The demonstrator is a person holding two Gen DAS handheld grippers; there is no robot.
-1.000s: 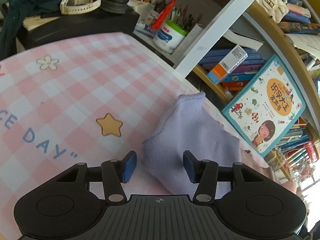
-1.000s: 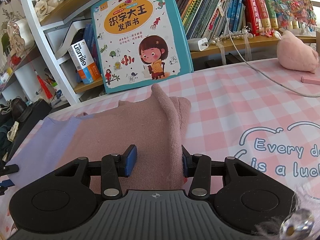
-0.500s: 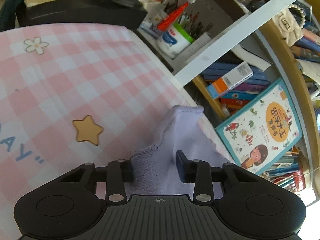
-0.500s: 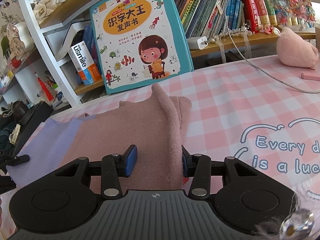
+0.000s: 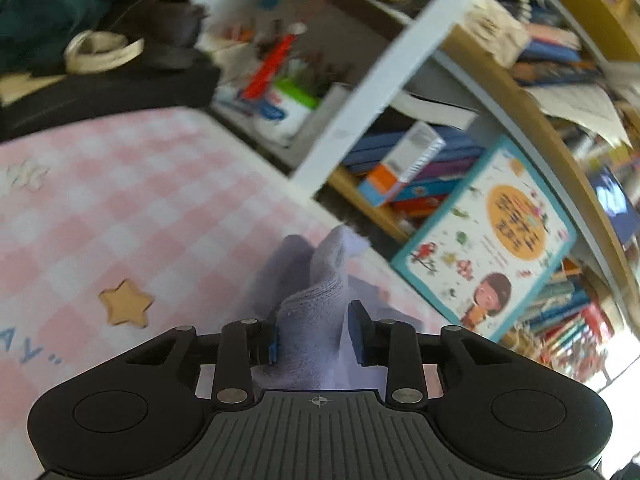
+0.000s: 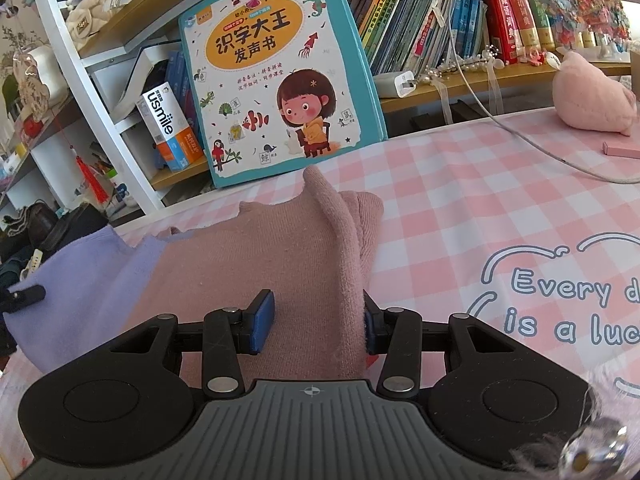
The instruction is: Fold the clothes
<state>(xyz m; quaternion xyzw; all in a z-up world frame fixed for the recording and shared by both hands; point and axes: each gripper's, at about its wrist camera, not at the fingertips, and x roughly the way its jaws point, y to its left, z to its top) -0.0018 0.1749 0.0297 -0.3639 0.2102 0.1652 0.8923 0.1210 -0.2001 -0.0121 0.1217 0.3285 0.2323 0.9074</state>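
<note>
Your left claw [image 5: 315,334] is clamped on the lilac end of the garment [image 6: 256,272], bunched and lifted off the checked table [image 6: 460,200]. Your right claw [image 6: 318,322] stands apart, the pink fold between its pads.

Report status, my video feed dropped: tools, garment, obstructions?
Left tool shut on lilac end of soft knit lilac-and-pink garment, bunched. Right tool astride pink raised fold, grip unclear. No obstruction on pink checked tablecloth.
</note>
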